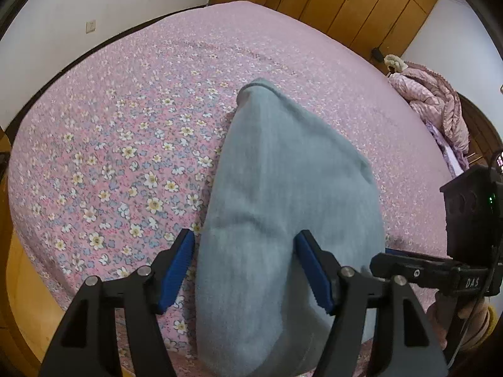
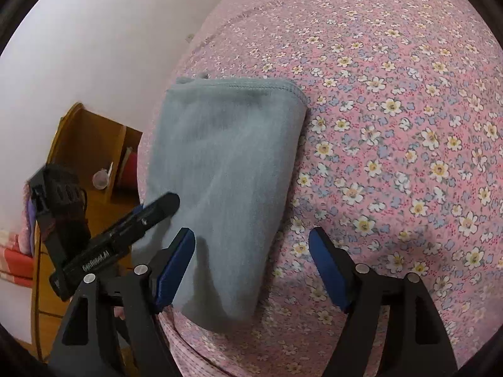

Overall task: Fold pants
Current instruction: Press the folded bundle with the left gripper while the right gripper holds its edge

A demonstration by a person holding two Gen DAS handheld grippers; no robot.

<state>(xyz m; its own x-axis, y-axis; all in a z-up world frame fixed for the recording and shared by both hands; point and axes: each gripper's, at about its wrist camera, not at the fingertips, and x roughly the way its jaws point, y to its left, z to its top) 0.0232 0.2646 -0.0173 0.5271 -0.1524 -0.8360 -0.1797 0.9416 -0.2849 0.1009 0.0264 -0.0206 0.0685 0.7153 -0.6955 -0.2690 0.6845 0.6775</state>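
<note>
The grey-blue pants (image 1: 283, 188) lie folded in a long stack on the pink flowered bed sheet (image 1: 125, 125), near the bed's near edge. My left gripper (image 1: 243, 267) is open, its blue-padded jaws spread on either side of the stack's near end without pinching it. In the right wrist view the same folded pants (image 2: 226, 163) run from the hem at the top down to the bed edge. My right gripper (image 2: 251, 267) is open and empty, above the stack's lower right corner. The left gripper's finger also shows in the right wrist view (image 2: 151, 213), at the stack's left side.
Wooden wardrobes (image 1: 361, 3) stand behind the bed. A pink quilted garment (image 1: 433, 103) lies heaped at the right. A wooden bedside shelf (image 2: 94, 157) stands by the bed's left edge in the right wrist view. The right gripper's body (image 1: 471, 220) shows at the right of the left wrist view.
</note>
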